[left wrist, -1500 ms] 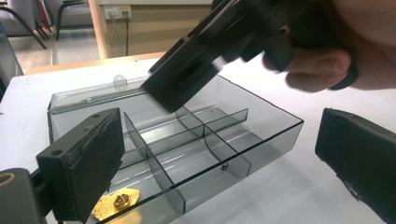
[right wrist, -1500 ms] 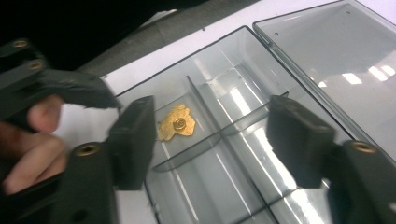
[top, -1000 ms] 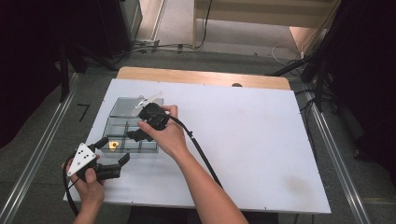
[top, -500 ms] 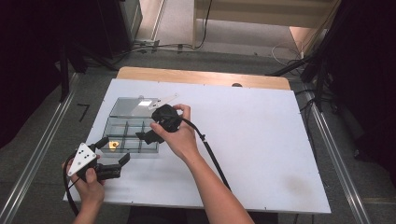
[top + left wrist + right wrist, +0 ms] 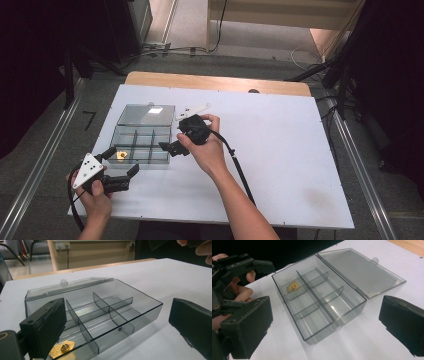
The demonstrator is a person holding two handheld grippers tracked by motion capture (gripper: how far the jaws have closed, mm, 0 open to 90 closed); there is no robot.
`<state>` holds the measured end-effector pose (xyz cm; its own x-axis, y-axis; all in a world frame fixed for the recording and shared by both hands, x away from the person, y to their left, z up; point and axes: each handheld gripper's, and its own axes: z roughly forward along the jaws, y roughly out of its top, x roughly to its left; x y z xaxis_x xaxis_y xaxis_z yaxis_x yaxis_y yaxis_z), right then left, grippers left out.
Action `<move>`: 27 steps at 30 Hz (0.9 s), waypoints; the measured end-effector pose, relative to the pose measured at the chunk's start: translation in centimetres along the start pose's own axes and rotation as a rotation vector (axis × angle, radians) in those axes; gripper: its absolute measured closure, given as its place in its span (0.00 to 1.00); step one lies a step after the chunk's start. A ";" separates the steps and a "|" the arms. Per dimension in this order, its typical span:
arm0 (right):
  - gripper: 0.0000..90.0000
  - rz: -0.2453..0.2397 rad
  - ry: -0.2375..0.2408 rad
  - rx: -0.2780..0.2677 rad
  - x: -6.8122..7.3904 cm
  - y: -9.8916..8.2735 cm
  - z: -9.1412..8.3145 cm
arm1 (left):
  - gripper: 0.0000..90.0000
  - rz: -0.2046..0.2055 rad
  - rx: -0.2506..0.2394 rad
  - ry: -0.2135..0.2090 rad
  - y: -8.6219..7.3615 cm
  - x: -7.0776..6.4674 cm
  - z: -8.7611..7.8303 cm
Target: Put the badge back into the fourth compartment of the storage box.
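Clear plastic box [image 5: 141, 141] on the white worktop [image 5: 280, 165], lid [image 5: 146, 115] flung back flat behind it. Gold pin [image 5: 120, 156] in the box's near-left compartment. Right tool [image 5: 169, 148] just beside the box's right end, jaws just opened wide, nothing between. Left tool [image 5: 121, 166] in front of the box, gaping, empty. No readable lettering anywhere.

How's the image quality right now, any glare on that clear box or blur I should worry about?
High view: a bright glare patch sits on the open lid; the room around the table is dark. Left gripper view: the near jaws are soft, the compartment box is sharp, light streaks its floor. Right gripper view: mild reflections, gold item readable.
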<state>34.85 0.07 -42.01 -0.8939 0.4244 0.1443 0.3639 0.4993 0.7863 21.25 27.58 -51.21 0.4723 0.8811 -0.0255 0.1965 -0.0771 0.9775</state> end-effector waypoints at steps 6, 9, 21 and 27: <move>0.00 0.011 -0.014 -0.015 -0.6 -1.2 -1.1 | 0.02 0.005 0.003 0.001 0.0 0.0 0.0; 0.00 0.022 -0.016 -0.022 -0.8 -1.9 -1.7 | 0.02 0.004 0.003 0.001 0.0 0.0 0.0; 0.00 0.052 -0.045 -0.056 -1.7 -4.6 -4.4 | 0.02 0.003 0.004 0.000 0.0 0.0 0.0; 0.00 0.068 -0.062 -0.069 -2.3 -5.9 -5.8 | 0.02 0.006 0.005 0.000 0.0 0.0 0.1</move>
<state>33.27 -8.21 -43.47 -0.8491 0.5025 0.1627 0.4024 0.4159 0.8156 21.30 27.54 -51.21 0.4737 0.8805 -0.0197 0.1982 -0.0847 0.9765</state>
